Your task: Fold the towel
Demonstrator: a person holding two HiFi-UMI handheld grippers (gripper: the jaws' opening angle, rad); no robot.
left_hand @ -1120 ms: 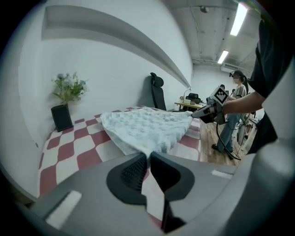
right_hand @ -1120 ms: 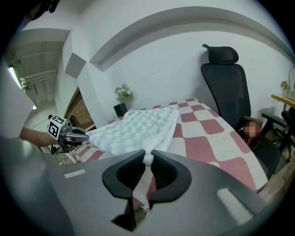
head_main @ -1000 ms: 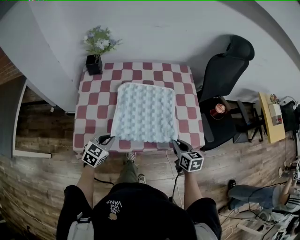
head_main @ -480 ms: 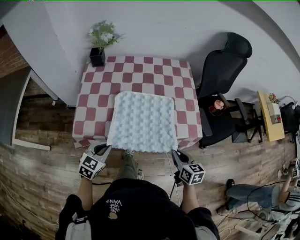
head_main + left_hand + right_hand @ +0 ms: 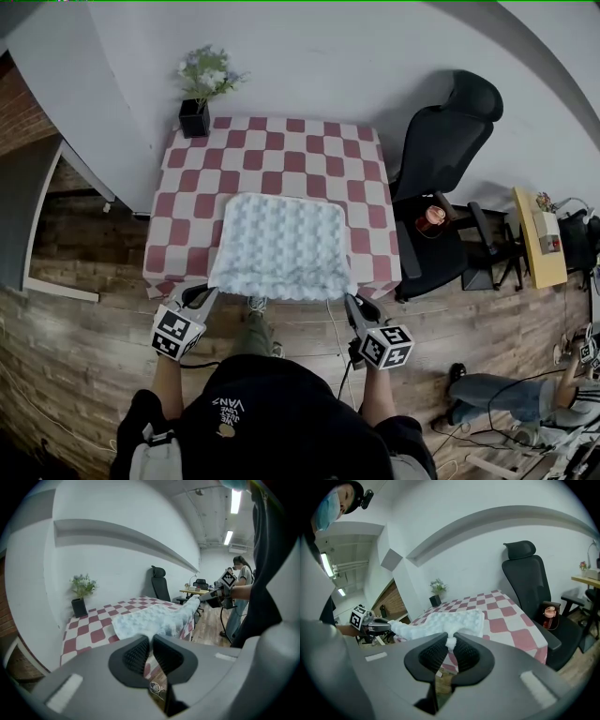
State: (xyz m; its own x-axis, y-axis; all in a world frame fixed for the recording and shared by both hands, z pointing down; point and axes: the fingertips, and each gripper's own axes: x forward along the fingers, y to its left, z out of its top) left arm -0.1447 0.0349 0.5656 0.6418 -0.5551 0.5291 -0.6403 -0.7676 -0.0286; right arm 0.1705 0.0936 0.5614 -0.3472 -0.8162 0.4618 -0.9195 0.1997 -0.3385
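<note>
A pale blue, bumpy towel (image 5: 279, 246) lies on the red-and-white checked table (image 5: 277, 150), its near edge lifted off the front of the table. My left gripper (image 5: 208, 294) is shut on the towel's near left corner, seen between the black pads in the left gripper view (image 5: 149, 641). At the near right corner my right gripper (image 5: 349, 301) is shut on the towel (image 5: 454, 623) too, a tuft of it pinched between its pads (image 5: 451, 644). The held edge spans between the two grippers, raised above the tabletop.
A potted plant (image 5: 199, 89) stands at the table's far left corner. A black office chair (image 5: 445, 141) is right of the table, with a small side table holding a cup (image 5: 433, 217). Wooden floor lies around. A person stands at the far right (image 5: 243, 573).
Both grippers have pulled the towel's near edge toward me and lifted it. The towel has slid nearer on the table and now looks shorter, its front rising off the surface.
</note>
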